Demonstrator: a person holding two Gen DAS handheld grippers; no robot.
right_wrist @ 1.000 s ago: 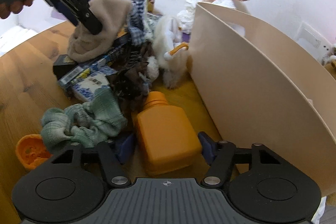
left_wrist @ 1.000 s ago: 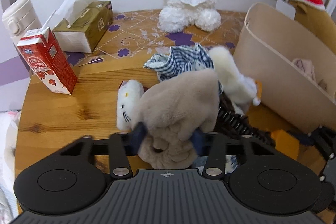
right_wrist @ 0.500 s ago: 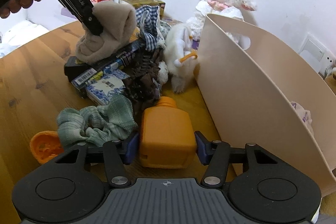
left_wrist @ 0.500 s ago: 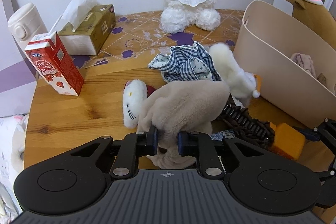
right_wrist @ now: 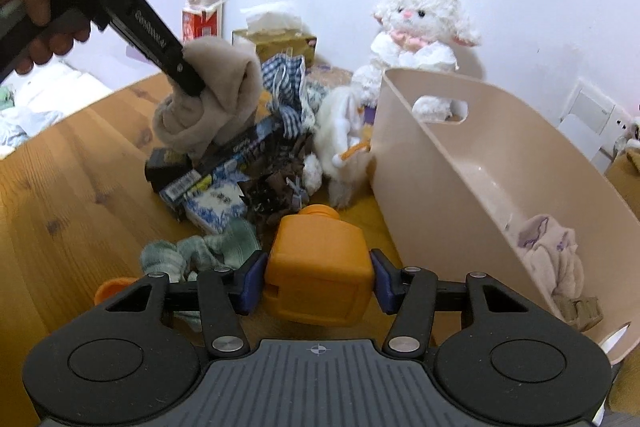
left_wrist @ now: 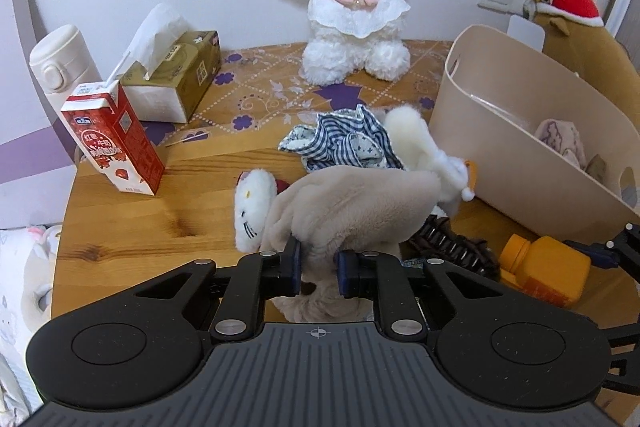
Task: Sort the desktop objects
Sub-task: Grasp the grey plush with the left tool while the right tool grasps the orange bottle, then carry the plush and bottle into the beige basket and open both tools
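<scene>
Pinching a fold of the beige plush cloth (left_wrist: pixel 352 203), my left gripper (left_wrist: pixel 318 263) holds it raised over the clutter on the wooden surface (left_wrist: pixel 132 223), its fingers having just closed. My right gripper (right_wrist: pixel 318 281) clamps the orange bottle (right_wrist: pixel 316 267) between its blue fingers (right_wrist: pixel 252 277), just beside the beige basket (right_wrist: pixel 460 163); whether the bottle has left the surface is unclear.
</scene>
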